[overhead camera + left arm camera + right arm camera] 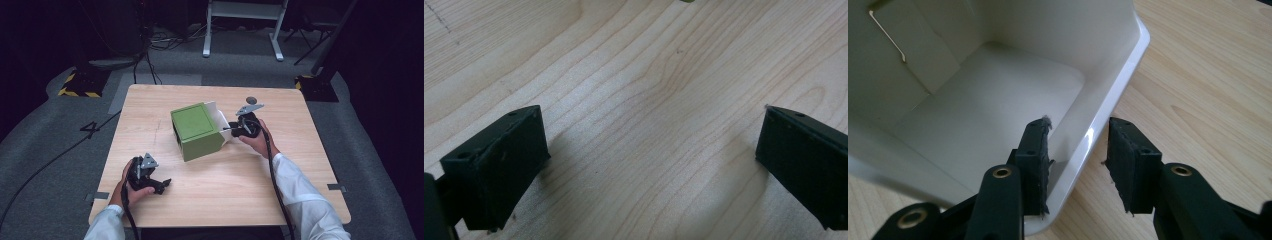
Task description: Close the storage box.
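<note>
A green box (196, 131) lies near the table's middle, with a white inner tray (219, 116) sticking out of its right end. In the right gripper view the white inner tray (998, 100) shows its bare inside. My right gripper (232, 129) is at that tray's right side. Seen in its own view, my right gripper (1078, 155) has one jaw inside the wall and one outside, shut on the tray's side wall (1118, 85). My left gripper (161, 184) rests near the front left of the table. In its own view the left gripper (654, 150) is open, with bare wood between the jaws.
The wooden table (280, 165) has bare room in front of and right of the box. On the floor behind stand a white frame (242, 30), cables (165, 40) and yellow-black striped bases (80, 90).
</note>
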`<action>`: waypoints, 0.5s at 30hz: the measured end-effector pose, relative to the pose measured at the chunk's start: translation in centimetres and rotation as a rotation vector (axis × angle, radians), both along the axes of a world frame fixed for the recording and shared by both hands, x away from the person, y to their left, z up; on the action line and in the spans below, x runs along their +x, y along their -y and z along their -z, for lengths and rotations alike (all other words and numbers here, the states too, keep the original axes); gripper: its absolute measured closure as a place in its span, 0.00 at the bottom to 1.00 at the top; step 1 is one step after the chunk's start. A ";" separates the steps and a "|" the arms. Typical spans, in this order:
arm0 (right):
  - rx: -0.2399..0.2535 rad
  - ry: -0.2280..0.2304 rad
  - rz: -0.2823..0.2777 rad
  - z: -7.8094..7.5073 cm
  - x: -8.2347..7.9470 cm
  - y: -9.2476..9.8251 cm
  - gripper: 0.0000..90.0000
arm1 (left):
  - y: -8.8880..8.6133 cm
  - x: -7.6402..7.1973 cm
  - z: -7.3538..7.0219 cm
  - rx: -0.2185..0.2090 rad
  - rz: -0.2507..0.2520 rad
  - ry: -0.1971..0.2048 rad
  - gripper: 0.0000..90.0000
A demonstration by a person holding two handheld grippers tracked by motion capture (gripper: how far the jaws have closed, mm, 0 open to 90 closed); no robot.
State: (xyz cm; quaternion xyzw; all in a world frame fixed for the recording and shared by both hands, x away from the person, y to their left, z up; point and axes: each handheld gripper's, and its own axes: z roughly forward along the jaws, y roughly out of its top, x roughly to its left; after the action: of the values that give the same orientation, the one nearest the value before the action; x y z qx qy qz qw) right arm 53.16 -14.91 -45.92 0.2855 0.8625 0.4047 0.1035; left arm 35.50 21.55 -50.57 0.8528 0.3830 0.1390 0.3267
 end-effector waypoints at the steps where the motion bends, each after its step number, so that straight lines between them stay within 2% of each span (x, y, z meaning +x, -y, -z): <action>1: 0.001 0.000 -0.003 0.0 -0.1 -0.2 0.68 | 0.0 0.0 0.0 0.000 0.000 0.000 0.00; 15: -0.030 0.008 -0.041 -0.1 -0.9 -2.2 0.65 | 0.0 0.0 0.0 0.000 0.000 0.000 0.00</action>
State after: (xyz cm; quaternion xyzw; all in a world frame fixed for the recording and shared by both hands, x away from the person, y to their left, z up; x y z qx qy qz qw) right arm 52.22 -12.67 -45.80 0.2648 0.8737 0.3950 0.1028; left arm 35.50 21.55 -50.58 0.8527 0.3830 0.1391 0.3268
